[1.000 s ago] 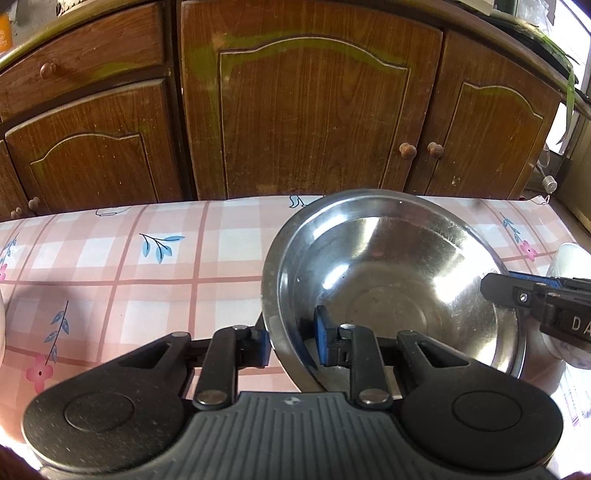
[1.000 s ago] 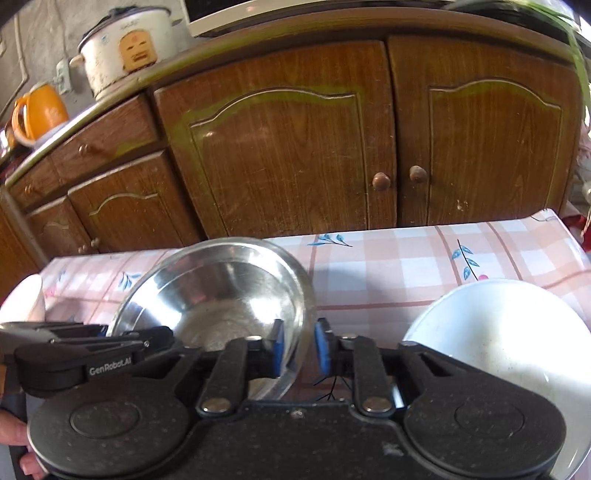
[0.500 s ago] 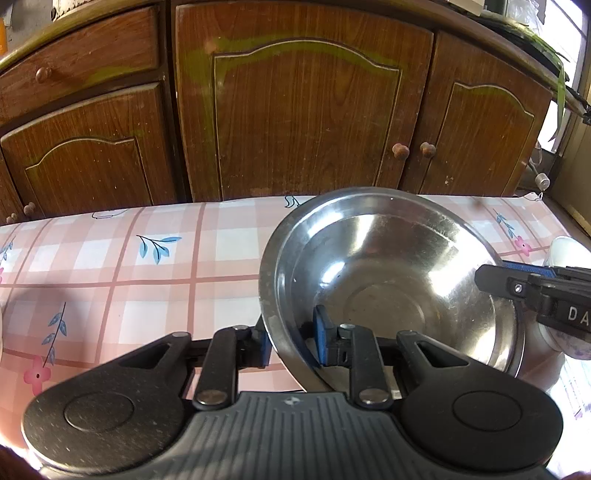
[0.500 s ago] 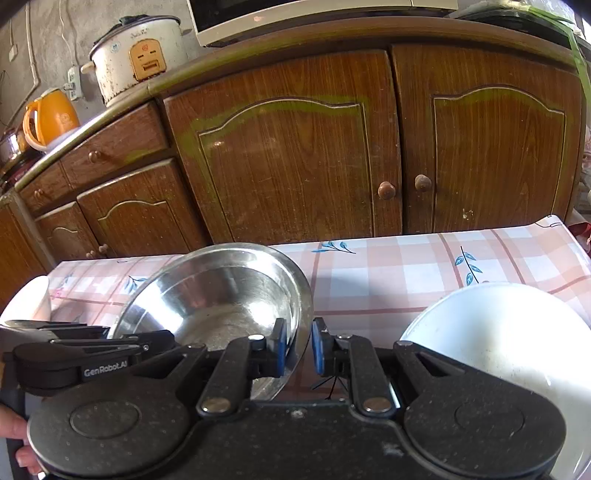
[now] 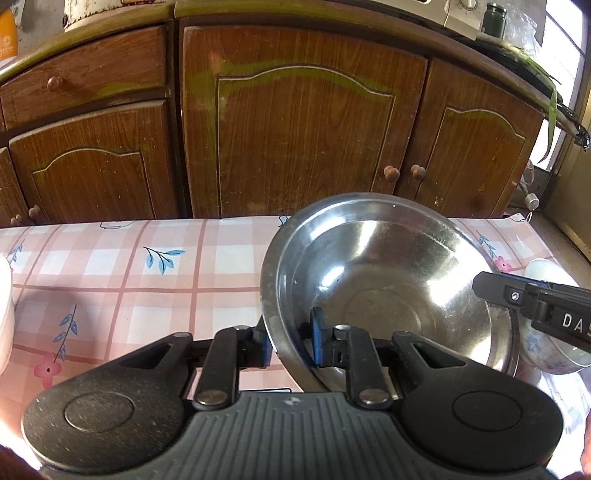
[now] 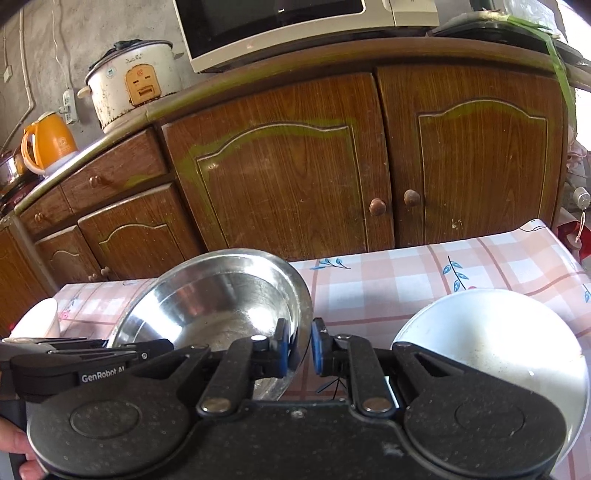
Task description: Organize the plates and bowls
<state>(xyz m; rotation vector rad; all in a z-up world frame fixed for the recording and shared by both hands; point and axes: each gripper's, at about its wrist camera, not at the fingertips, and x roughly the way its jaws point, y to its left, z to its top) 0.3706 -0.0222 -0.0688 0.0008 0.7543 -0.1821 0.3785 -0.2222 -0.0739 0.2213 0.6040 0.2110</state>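
Observation:
A large steel bowl [image 5: 384, 288] is held tilted above the pink checked tablecloth [image 5: 147, 280]. My left gripper [image 5: 290, 341] is shut on its near-left rim, one pad inside and one outside. My right gripper [image 6: 298, 347] is shut on the opposite rim of the same steel bowl [image 6: 218, 306]; it also shows at the right of the left wrist view [image 5: 532, 302]. A white bowl [image 6: 495, 343] sits on the table to the right of the steel one. A small patterned white bowl [image 5: 546, 347] lies under the right gripper.
Brown wooden cabinets [image 5: 295, 129] stand just behind the table's far edge. A white dish [image 6: 40, 317] sits at the table's left end. A rice cooker [image 6: 129, 81], an orange kettle [image 6: 48, 144] and a microwave [image 6: 280, 26] stand on the counter above.
Both grippers have risen with the steel bowl, still gripped on both rims; the views show more of the cabinets and counter than before.

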